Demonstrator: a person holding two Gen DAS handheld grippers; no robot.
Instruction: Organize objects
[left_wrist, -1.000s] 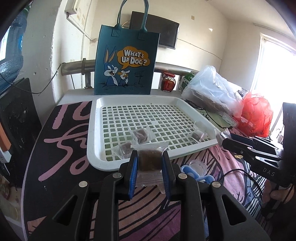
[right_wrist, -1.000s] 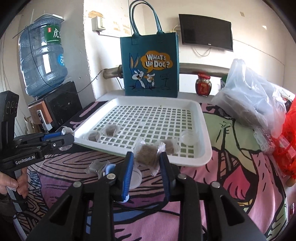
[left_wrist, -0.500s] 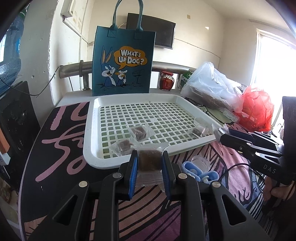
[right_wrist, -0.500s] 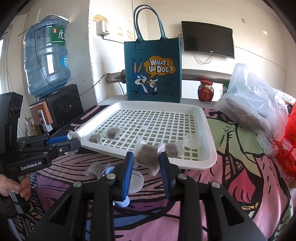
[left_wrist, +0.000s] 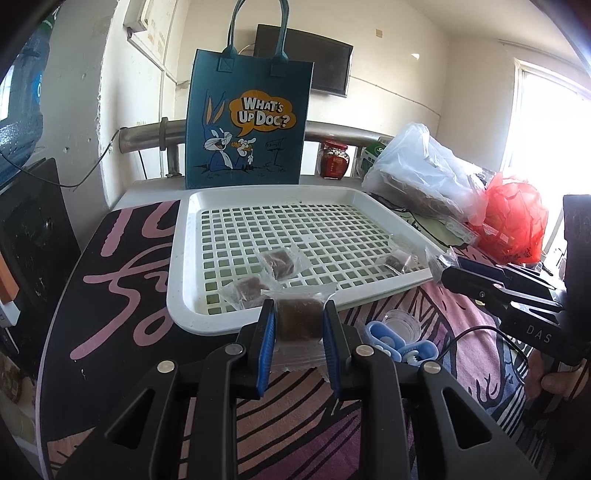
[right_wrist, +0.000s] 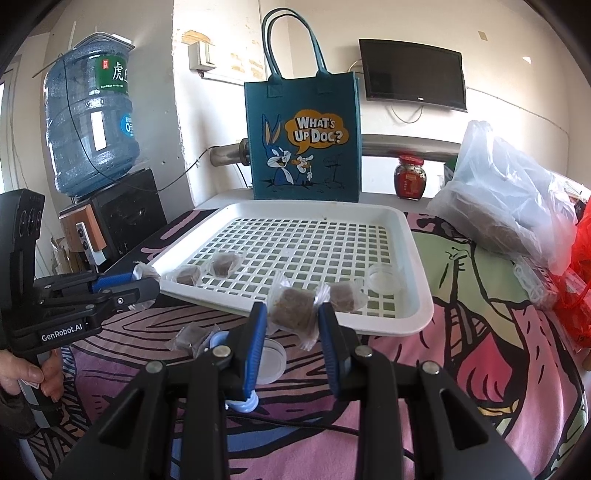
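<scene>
Left wrist view: low over the table's near edge, left of the white perforated plastic tray (left_wrist: 192, 258), facing the back wall, tray close. Right wrist view: same height, right of that tray (right_wrist: 417, 258), facing the same wall. Both share the tray and the teal felt cartoon tote bag (left_wrist: 247, 122) (right_wrist: 303, 140); each view catches the other gripper at its side.
</scene>
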